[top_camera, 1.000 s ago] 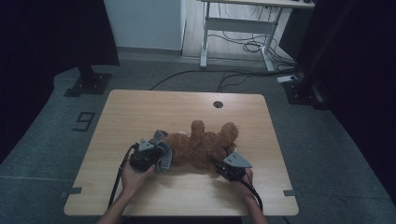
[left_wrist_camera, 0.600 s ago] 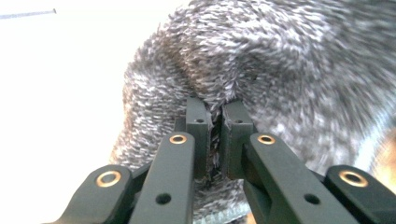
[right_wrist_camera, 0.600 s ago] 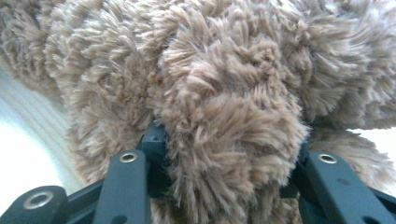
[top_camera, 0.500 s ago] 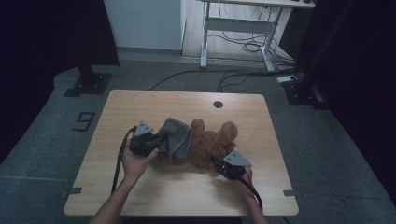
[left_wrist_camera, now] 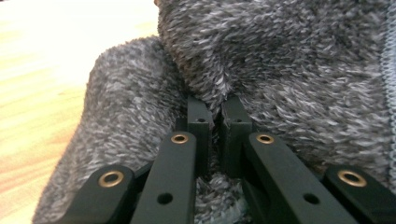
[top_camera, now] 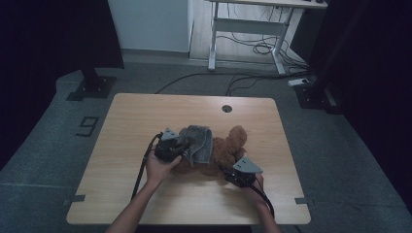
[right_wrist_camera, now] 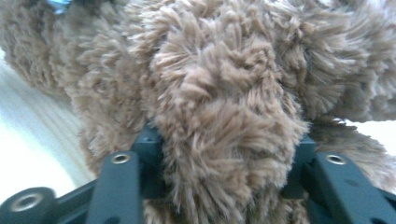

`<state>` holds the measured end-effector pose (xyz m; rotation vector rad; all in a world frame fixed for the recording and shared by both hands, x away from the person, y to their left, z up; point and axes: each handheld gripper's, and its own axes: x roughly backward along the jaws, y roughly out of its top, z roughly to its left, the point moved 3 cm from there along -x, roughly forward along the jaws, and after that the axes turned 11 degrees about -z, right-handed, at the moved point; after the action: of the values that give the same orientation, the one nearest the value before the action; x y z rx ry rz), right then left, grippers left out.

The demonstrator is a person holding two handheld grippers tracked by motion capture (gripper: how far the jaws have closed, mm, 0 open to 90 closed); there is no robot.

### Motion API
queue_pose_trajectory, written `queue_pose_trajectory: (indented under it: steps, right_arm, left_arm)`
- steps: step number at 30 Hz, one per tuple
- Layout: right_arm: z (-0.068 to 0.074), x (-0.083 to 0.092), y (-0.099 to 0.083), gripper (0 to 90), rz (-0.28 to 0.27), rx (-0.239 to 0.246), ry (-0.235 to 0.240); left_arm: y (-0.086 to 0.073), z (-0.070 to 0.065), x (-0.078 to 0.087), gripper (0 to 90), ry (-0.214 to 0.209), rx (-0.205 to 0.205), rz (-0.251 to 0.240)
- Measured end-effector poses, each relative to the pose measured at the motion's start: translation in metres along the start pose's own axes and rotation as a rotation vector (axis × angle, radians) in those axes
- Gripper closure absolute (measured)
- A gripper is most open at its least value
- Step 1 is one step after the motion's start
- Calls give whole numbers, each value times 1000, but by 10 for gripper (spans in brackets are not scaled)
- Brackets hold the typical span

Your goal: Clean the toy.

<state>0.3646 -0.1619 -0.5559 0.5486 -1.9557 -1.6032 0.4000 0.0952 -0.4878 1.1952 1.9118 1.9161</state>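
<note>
Left claw (left_wrist_camera: 215, 116) is pinched on the grey fleece cloth (top_camera: 197, 141), which could be dropped at frame centre if fibres slip.

"9" on floor (top_camera: 87, 126)

Left gripper (top_camera: 171, 148) jaws pinched tight; right gripper (top_camera: 232, 174) jaws just widened, seemingly clamped

1 brown plush toy (top_camera: 226, 151), 1 grey cloth (top_camera: 198, 142), 1 table (top_camera: 145, 114).
</note>
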Motion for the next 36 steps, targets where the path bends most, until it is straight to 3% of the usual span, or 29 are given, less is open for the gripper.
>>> queue_pose_trajectory:
  steps: [4,9,14,17,20,22,24,28,30,34,36]
  right_arm:
    - [1,7,1,367,17,-25,29]
    - [-4,27,7,223,33,-107,53]
    - [-14,46,30,180,-27,-180,32]
    - [-20,43,46,146,2,-205,59]
    - [-19,29,45,131,63,-225,102]
    - [-15,20,39,147,95,-228,139]
    - [-9,15,33,250,90,-239,181]
    - [-3,16,20,386,106,-231,192]
    - [0,20,16,420,118,-224,188]
    - [6,25,13,468,109,-151,150]
    - [8,21,11,500,85,-87,91]
  left_arm:
    - [-10,-5,7,849,-6,-7,-28]
    - [-24,-13,17,851,-2,-15,-69]
    - [-35,-20,27,851,-16,-25,-93]
    - [-39,-21,31,851,-28,-20,-99]
    - [-43,-22,34,851,-40,-15,-102]
    - [-45,-22,35,851,-45,-13,-103]
    - [-47,-23,36,852,-48,-17,-101]
    - [-52,-28,38,853,-66,-22,-92]
    - [-54,-32,40,853,-66,-42,-87]
    - [-55,-35,37,854,-44,-69,-88]
    - [-50,-34,31,854,-36,-64,-79]
